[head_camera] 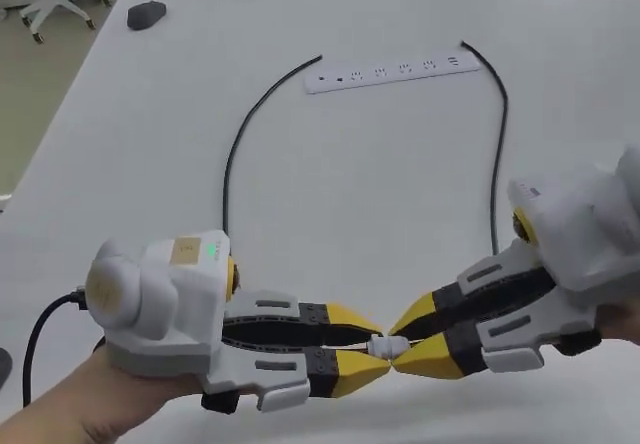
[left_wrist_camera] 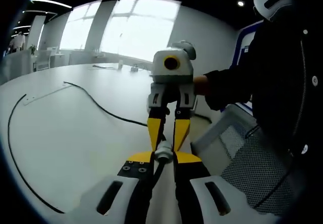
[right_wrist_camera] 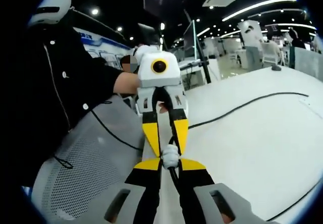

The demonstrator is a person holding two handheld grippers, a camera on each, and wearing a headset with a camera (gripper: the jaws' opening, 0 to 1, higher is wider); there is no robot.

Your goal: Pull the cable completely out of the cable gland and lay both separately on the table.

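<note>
A small white cable gland (head_camera: 385, 346) hangs above the white table (head_camera: 380, 184), near its front edge. My left gripper (head_camera: 378, 347) comes in from the left and my right gripper (head_camera: 398, 348) from the right, tip to tip. Both are shut on the gland, one at each end. In the left gripper view the gland (left_wrist_camera: 162, 151) sits at my own tips (left_wrist_camera: 162, 158), and a dark cable (left_wrist_camera: 157, 172) runs back between the jaws. The right gripper view shows the gland (right_wrist_camera: 170, 156) the same way, with black cable (right_wrist_camera: 175, 177) trailing between its jaws.
A white power strip (head_camera: 395, 69) lies at the far side with a black cord (head_camera: 500, 134) curving toward me. Another black cable (head_camera: 240, 134) curves on the left. A dark mouse (head_camera: 146, 14) sits far left. A mesh chair (right_wrist_camera: 86, 173) stands beside the table.
</note>
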